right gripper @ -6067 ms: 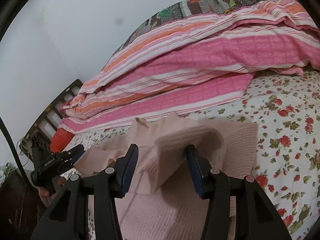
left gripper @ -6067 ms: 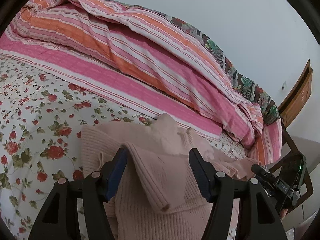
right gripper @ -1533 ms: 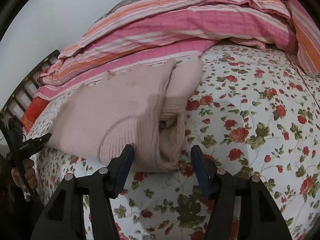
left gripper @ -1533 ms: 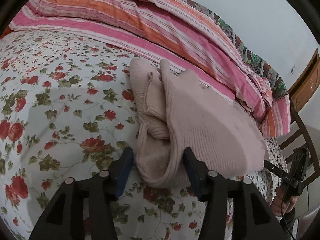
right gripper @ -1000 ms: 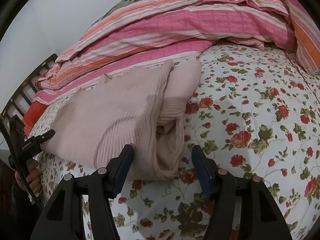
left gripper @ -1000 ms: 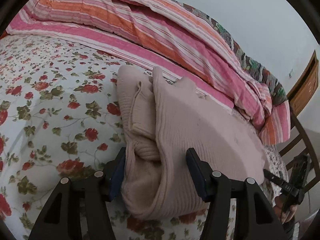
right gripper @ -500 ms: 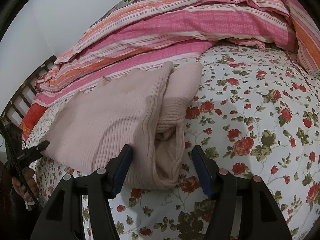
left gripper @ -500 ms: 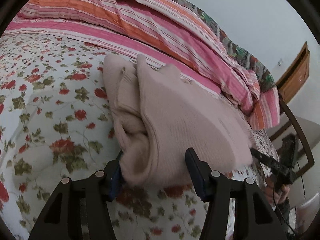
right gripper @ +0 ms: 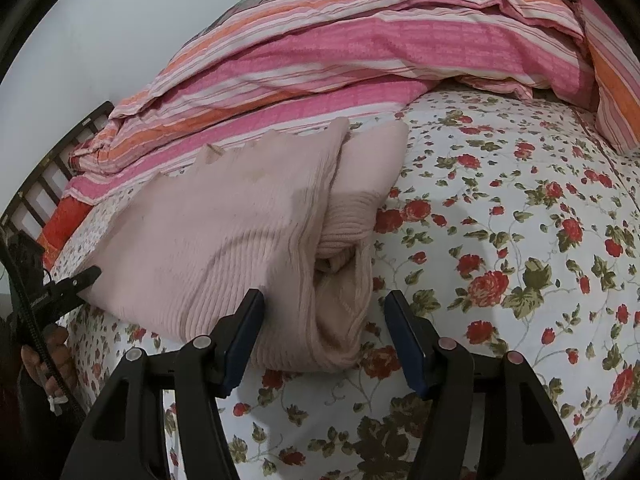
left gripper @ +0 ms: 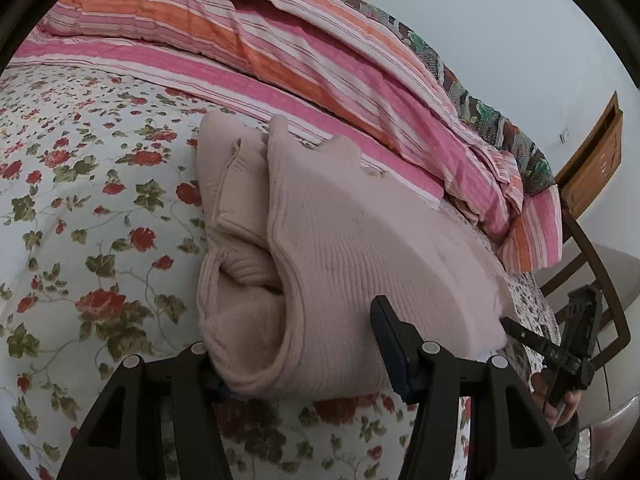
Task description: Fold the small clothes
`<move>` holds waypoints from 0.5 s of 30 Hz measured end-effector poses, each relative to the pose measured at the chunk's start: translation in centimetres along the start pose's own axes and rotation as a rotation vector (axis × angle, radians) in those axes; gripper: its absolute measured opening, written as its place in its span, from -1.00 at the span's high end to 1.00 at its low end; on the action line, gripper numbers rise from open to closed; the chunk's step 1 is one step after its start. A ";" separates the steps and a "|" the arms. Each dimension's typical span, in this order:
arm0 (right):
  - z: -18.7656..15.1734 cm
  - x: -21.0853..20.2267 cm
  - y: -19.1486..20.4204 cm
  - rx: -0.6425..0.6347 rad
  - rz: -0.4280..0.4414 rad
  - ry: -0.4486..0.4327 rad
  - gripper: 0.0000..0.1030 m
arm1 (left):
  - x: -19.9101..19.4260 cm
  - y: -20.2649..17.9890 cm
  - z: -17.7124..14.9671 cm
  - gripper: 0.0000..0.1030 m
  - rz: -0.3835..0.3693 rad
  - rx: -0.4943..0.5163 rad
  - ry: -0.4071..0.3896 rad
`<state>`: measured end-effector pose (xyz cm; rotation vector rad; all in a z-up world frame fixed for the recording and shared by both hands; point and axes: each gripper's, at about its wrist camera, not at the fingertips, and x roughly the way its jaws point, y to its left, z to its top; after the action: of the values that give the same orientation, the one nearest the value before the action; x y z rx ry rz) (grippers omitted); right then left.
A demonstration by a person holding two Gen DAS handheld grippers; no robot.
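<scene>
Pink ribbed sweater [left gripper: 360, 248] lies folded into a thick bundle on the flowered bed sheet [left gripper: 80, 208], just in front of the striped quilt [left gripper: 280, 52]. Left tongs [left gripper: 304, 344] are spread, straddling one rolled end of the bundle; the near finger is hidden under knit, so whether it touches cannot be told. Right tongs [right gripper: 324, 336] are also spread, with the opposite rolled end [right gripper: 336, 288] sitting between the fingers but not pinched. Fabric looks soft, light and bulky: a loose knit that will sag, stretch and spring open if lifted by a single layer. Inner sleeve rolls show at both ends and would likely slip out. Best hold, in my judgement, is across the full stack at each end, pinching all layers together near the bottom fold, both sides lifted level.
</scene>
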<state>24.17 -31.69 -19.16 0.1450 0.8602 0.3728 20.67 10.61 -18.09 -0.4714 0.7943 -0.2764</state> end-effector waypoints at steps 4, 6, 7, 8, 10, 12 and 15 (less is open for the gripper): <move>-0.1 -0.1 -0.4 0.020 0.015 -0.003 -0.20 | 0.3 -0.1 0.3 -0.05 0.006 -0.007 -0.014; 0.0 0.0 -0.4 0.030 0.011 -0.007 -0.21 | 0.3 0.1 0.3 -0.05 0.002 -0.015 -0.016; 0.0 0.1 -0.3 0.033 0.006 -0.007 -0.22 | 0.4 0.2 0.4 -0.05 0.000 -0.018 -0.017; 0.2 0.2 -0.2 0.034 0.000 -0.007 -0.23 | 0.5 0.2 0.5 -0.05 -0.003 -0.022 -0.019; 0.6 0.6 0.0 0.043 -0.012 -0.004 -0.23 | 0.5 0.3 0.5 -0.05 -0.007 -0.026 -0.020; 1.0 1.1 0.0 0.071 -0.009 0.005 -0.23 | 0.4 0.4 0.6 -0.05 -0.011 -0.027 -0.020; 1.2 1.5 -0.2 0.100 0.002 0.001 -0.23 | 0.3 0.7 0.6 -0.03 -0.019 -0.027 -0.019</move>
<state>25.98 -31.33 -19.51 0.2381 0.8805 0.3316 21.33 11.25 -18.23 -0.5068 0.7763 -0.2788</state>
